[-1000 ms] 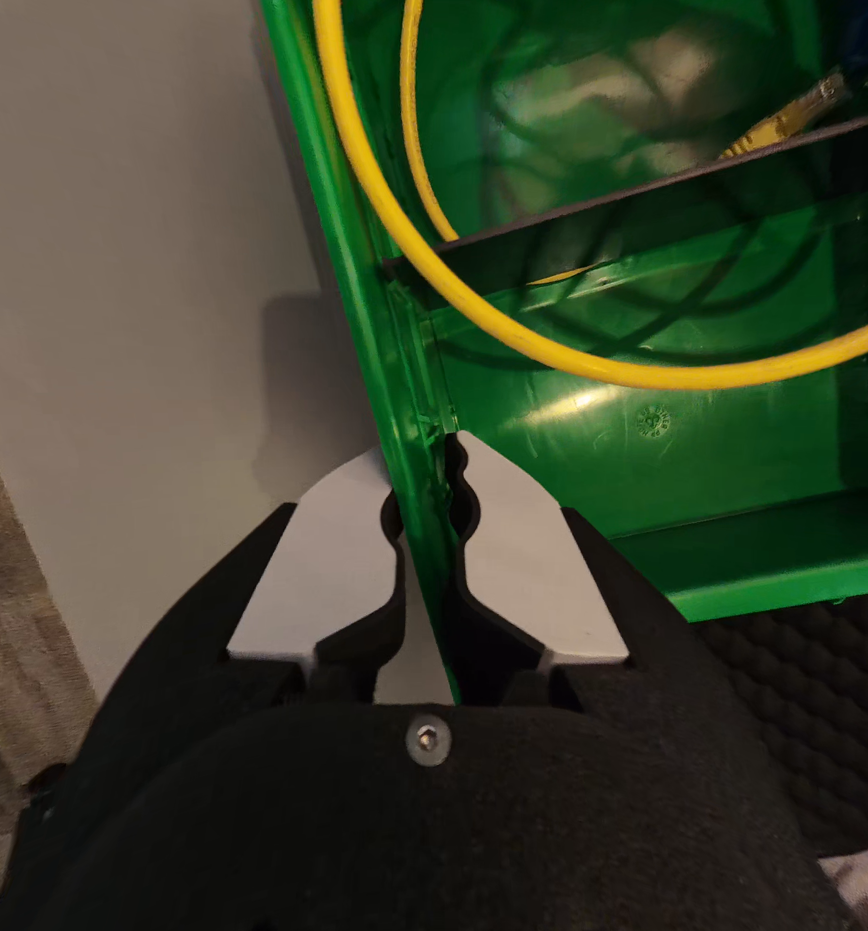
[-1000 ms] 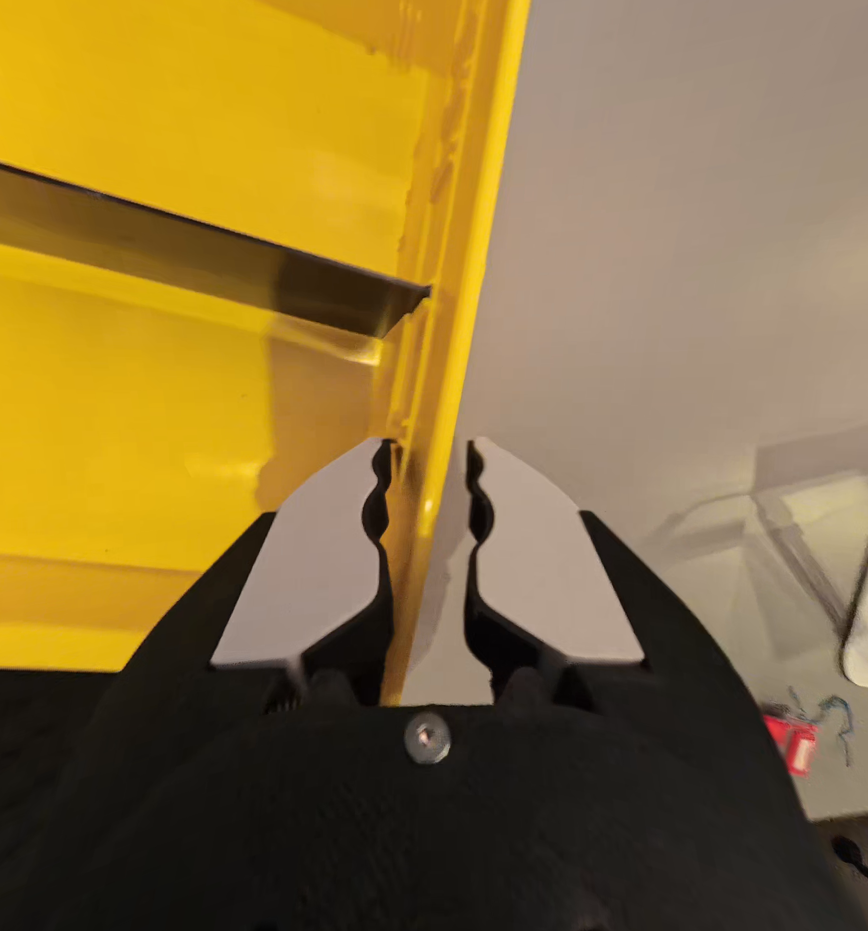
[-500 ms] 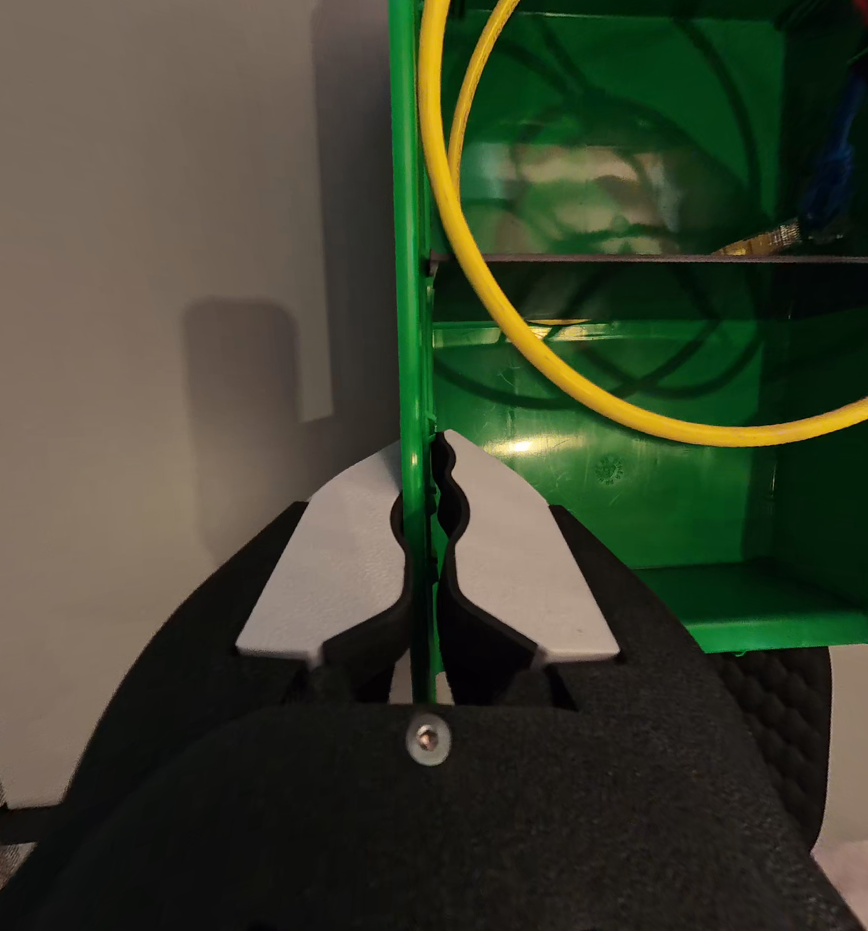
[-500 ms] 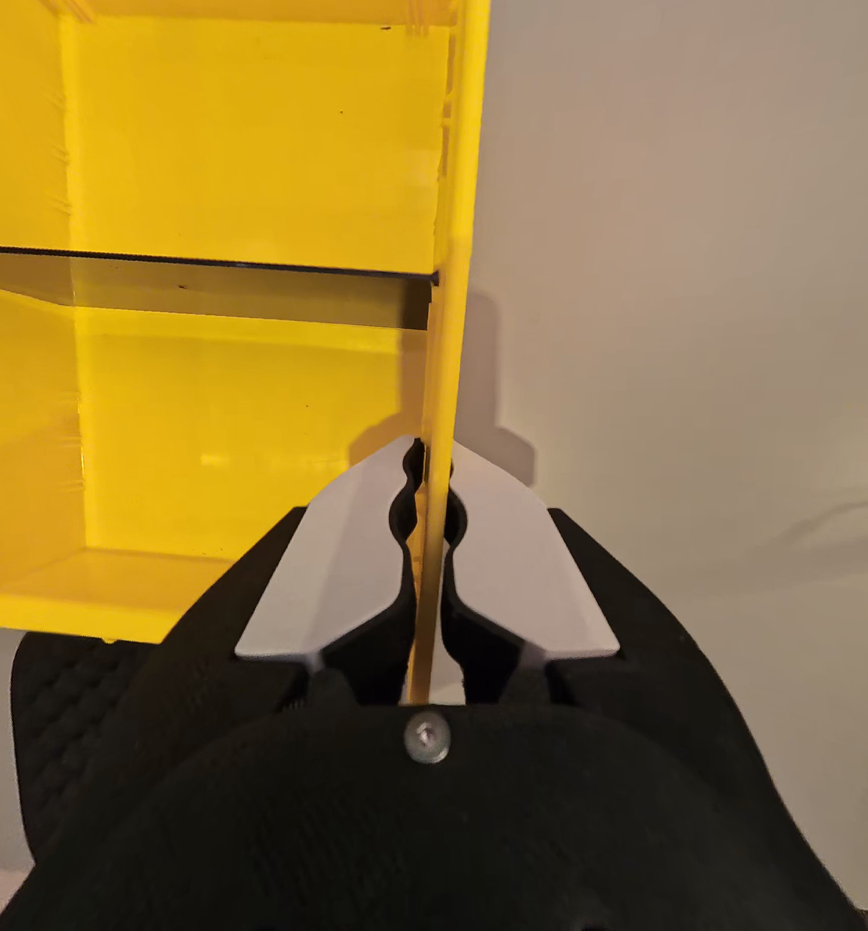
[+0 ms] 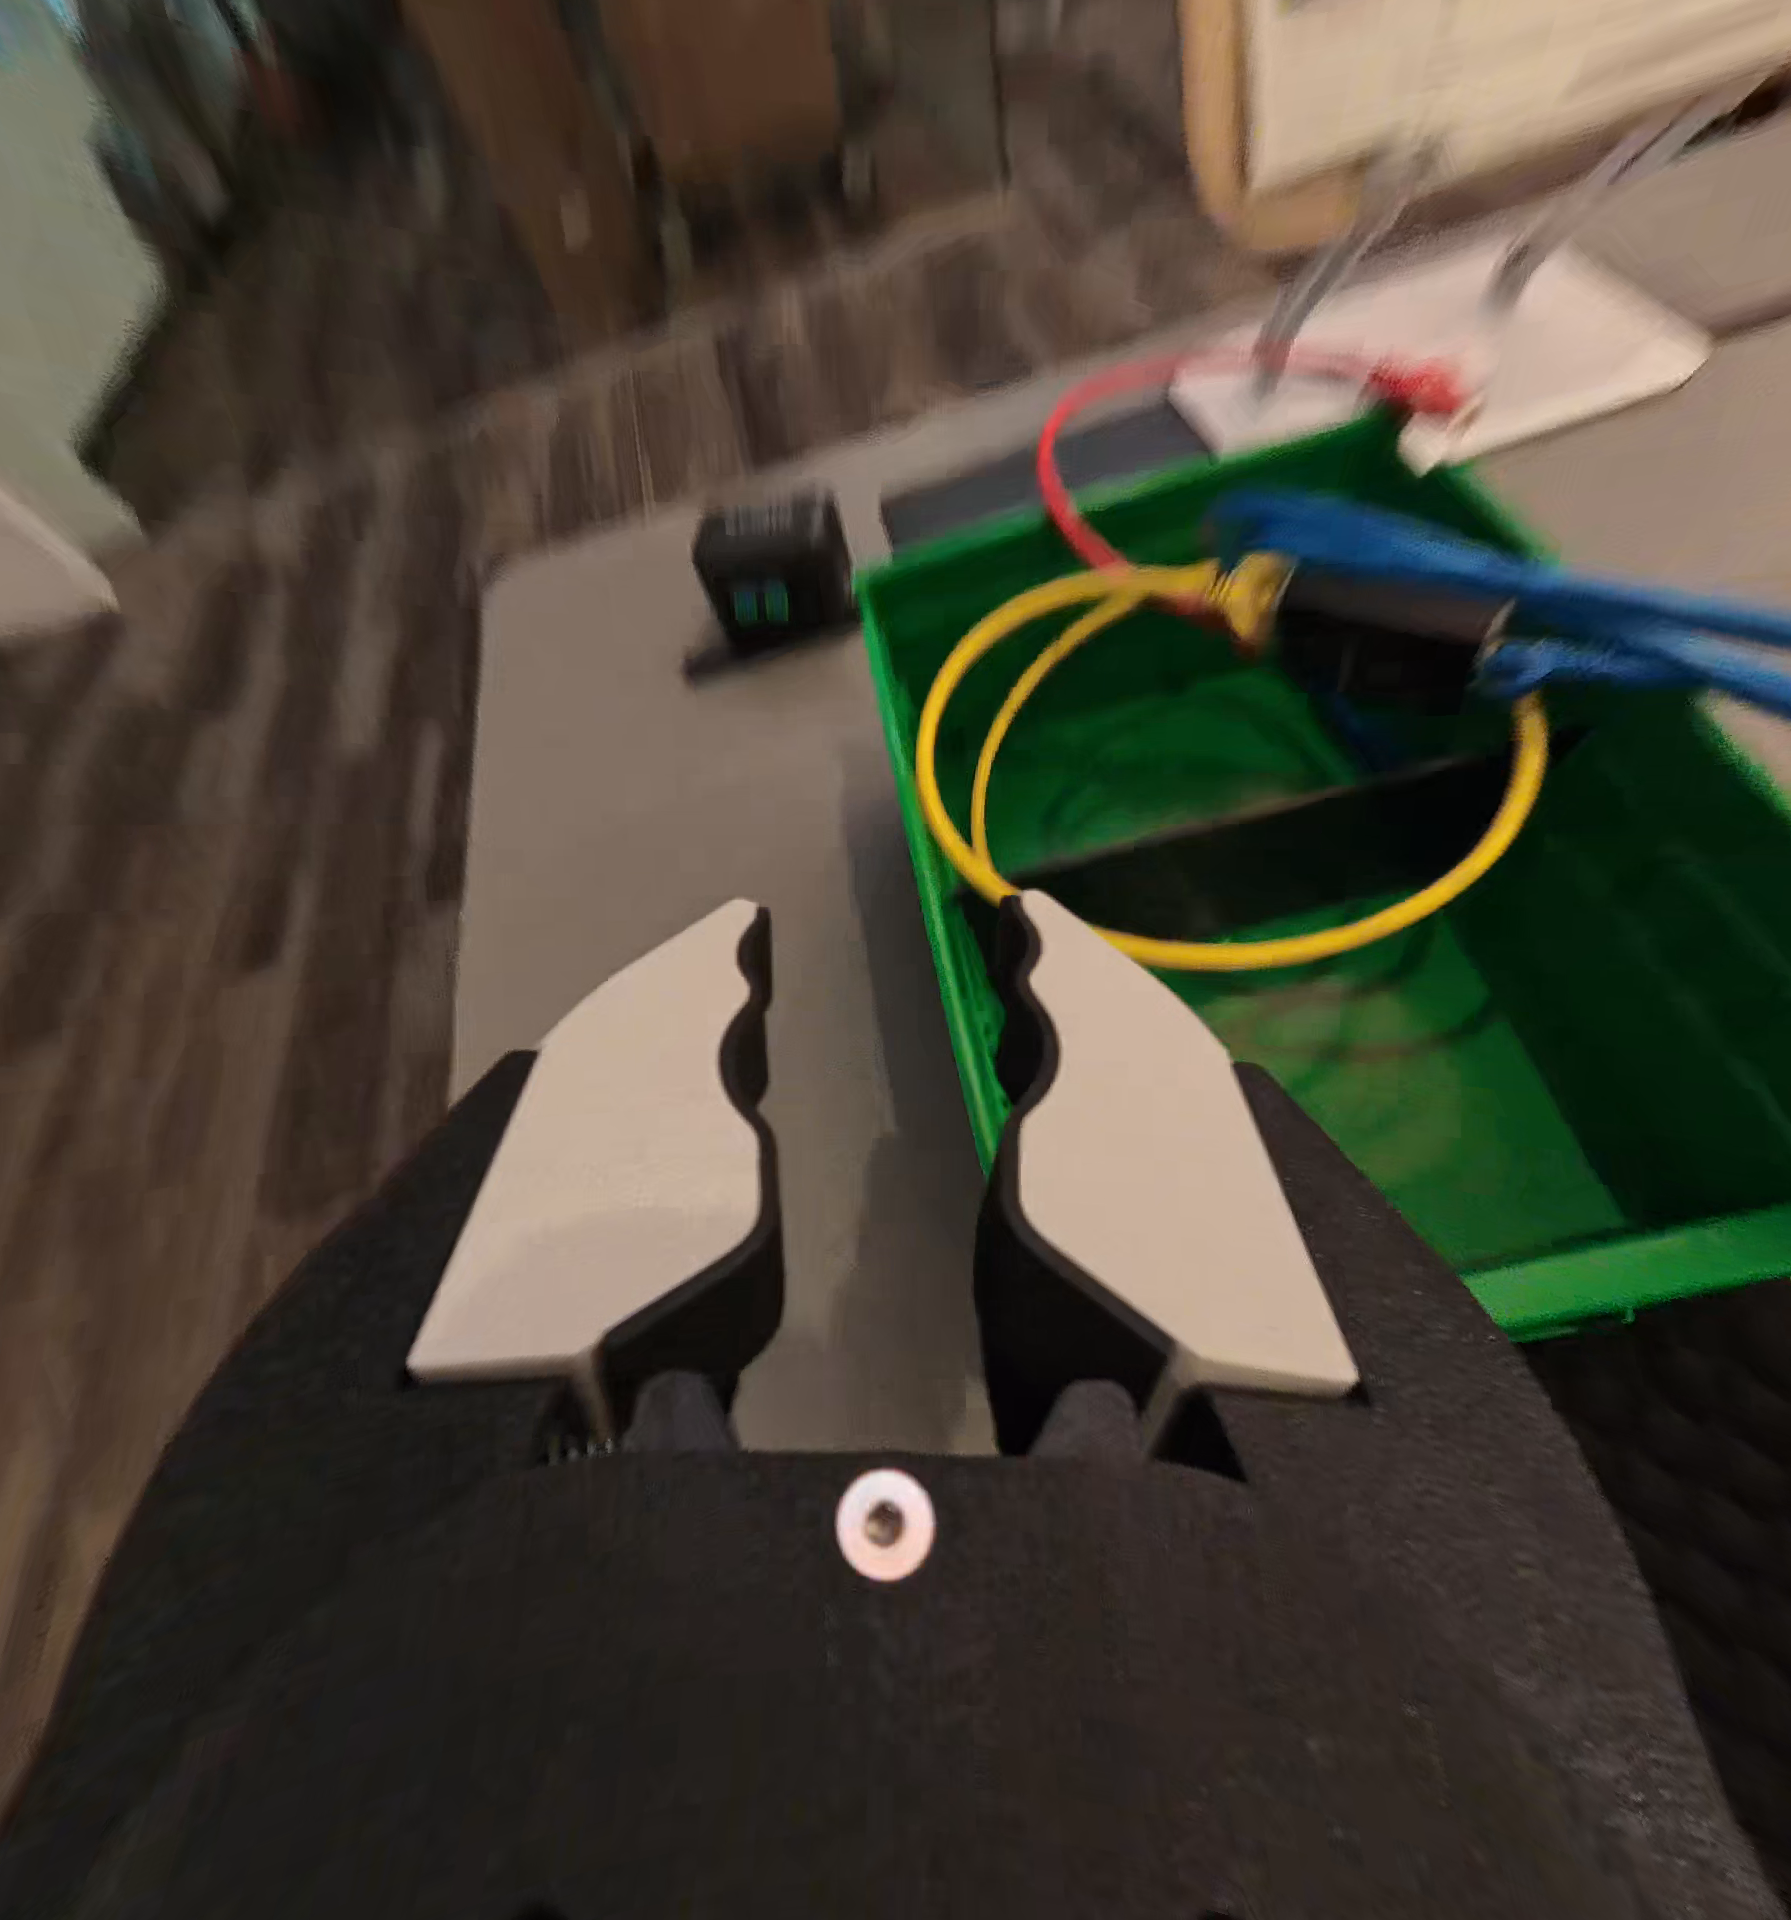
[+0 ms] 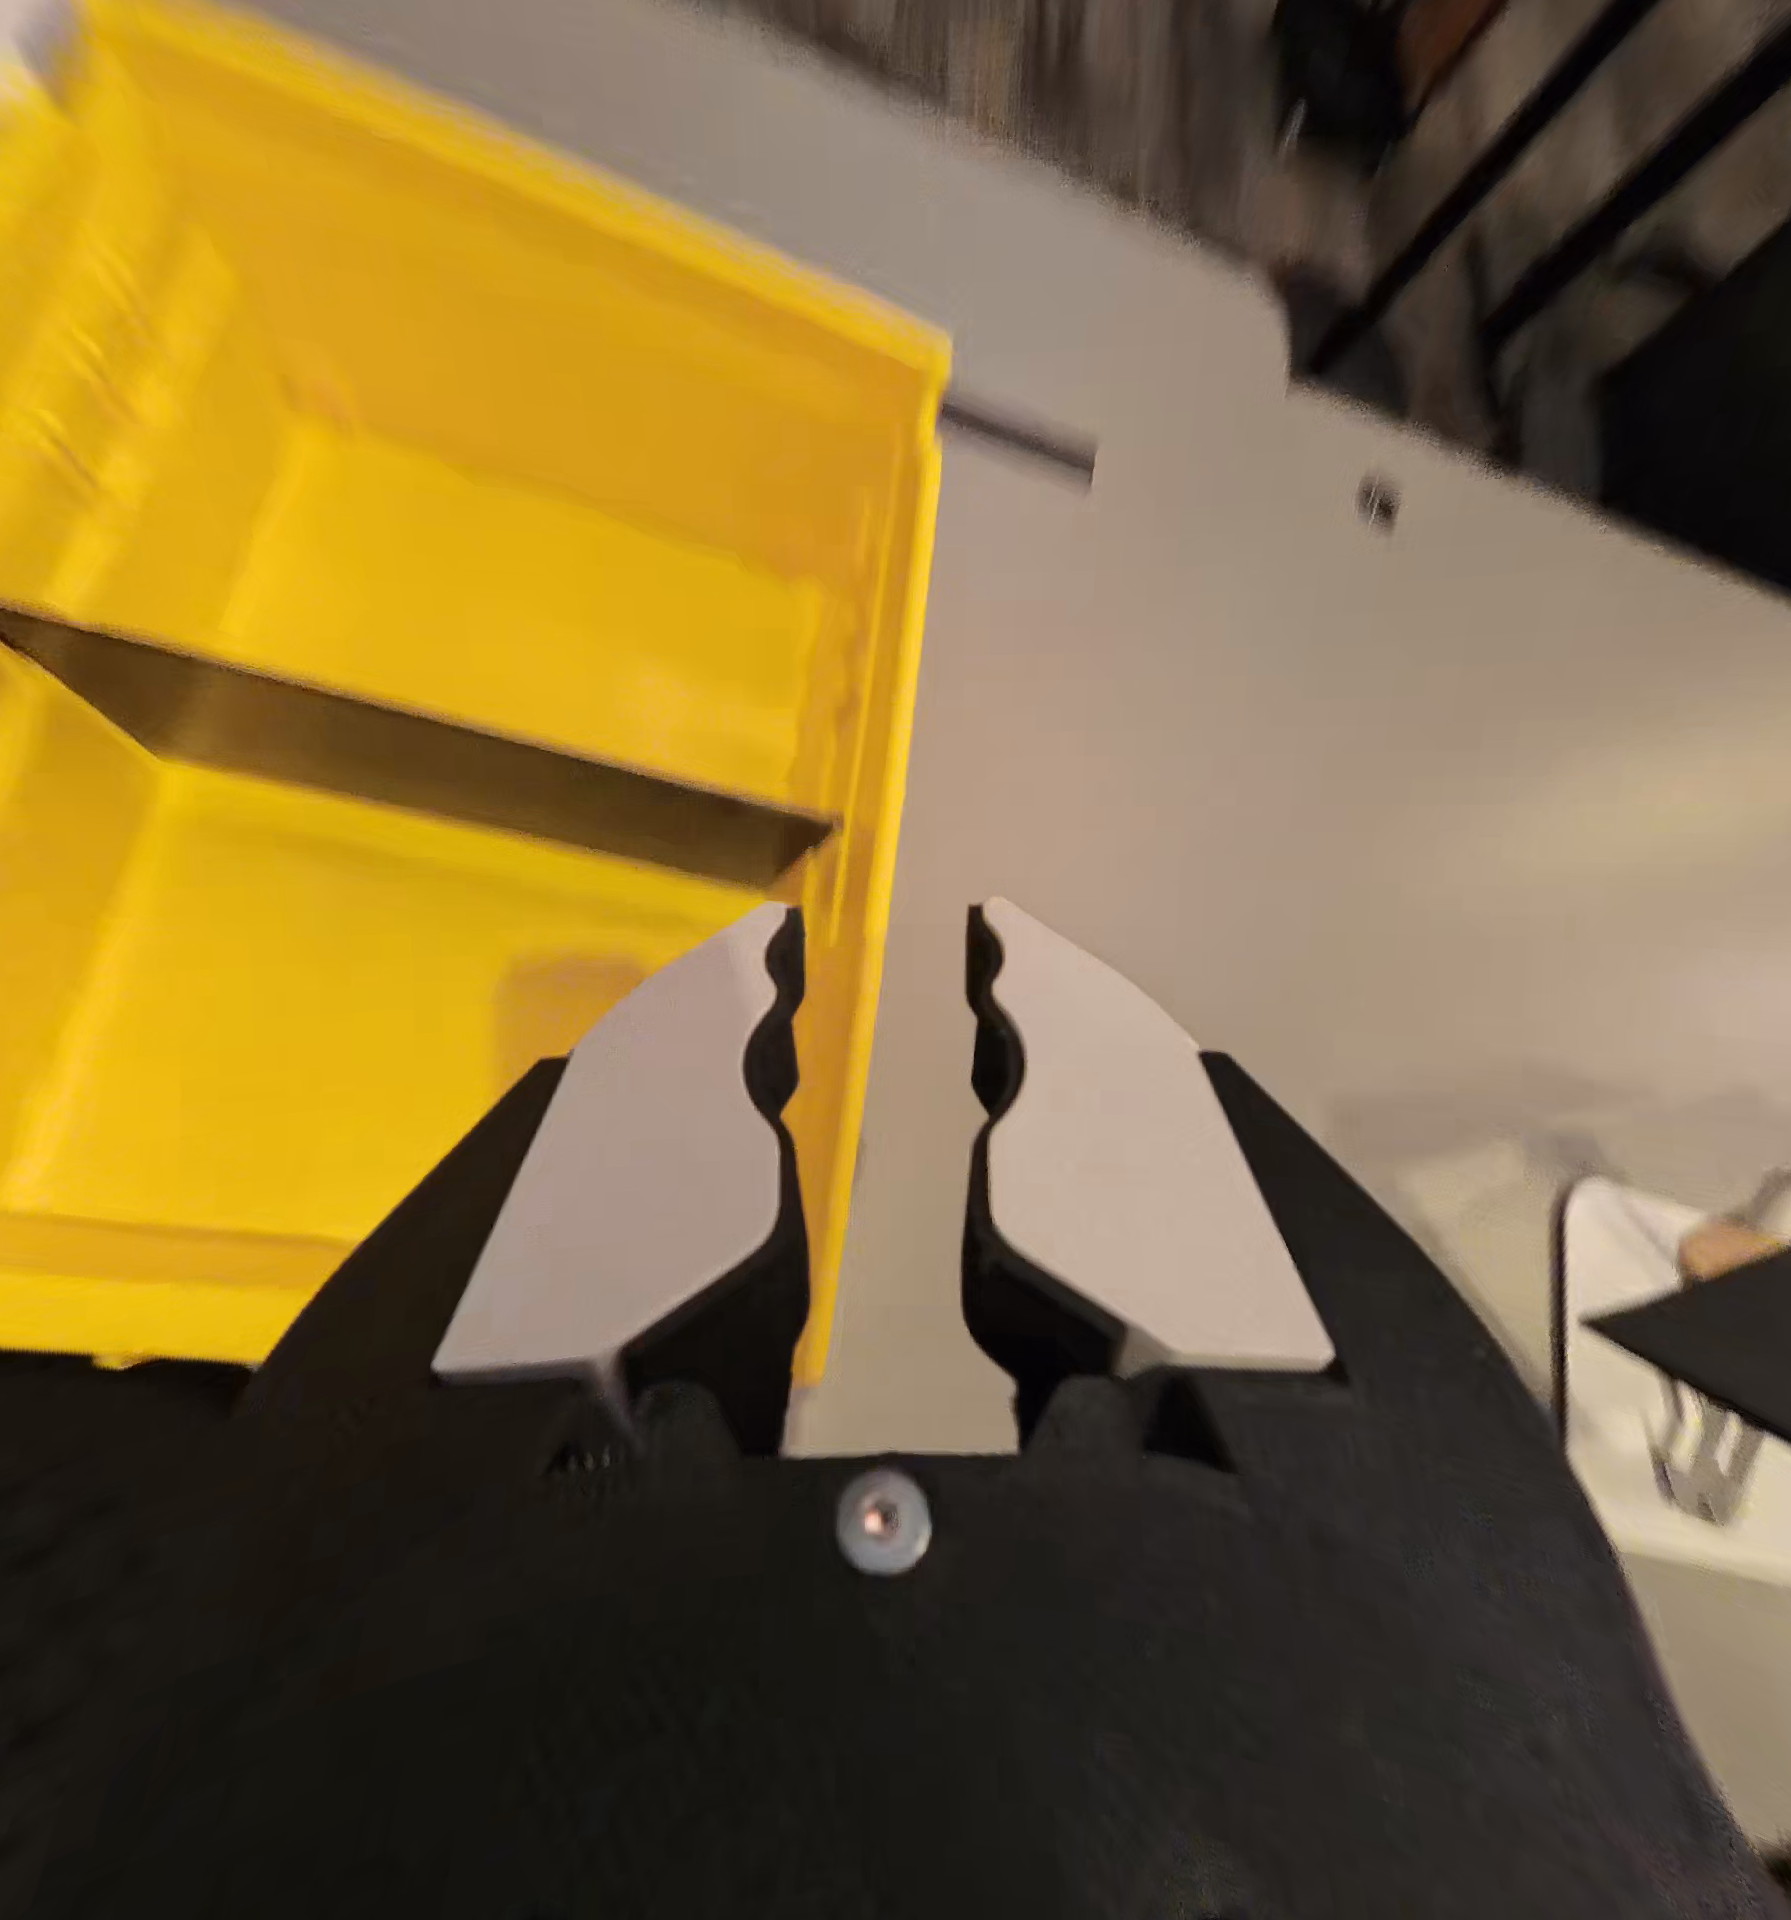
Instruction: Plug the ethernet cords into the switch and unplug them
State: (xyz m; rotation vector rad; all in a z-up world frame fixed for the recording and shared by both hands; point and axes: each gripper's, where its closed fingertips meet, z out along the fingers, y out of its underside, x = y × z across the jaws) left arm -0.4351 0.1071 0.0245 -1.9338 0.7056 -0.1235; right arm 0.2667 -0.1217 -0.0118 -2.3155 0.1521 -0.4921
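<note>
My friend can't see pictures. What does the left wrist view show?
An open two-finger gripper straddles the side wall of a green plastic bin on a grey table, holding nothing. Inside the bin, split by a black divider, are a looped yellow cable, blue cables and a red cable.

My left tongs (image 5: 883,914) stand wide apart, gripping nothing. My right tongs (image 6: 878,909) are parted too, pads not pressing anything.
</note>
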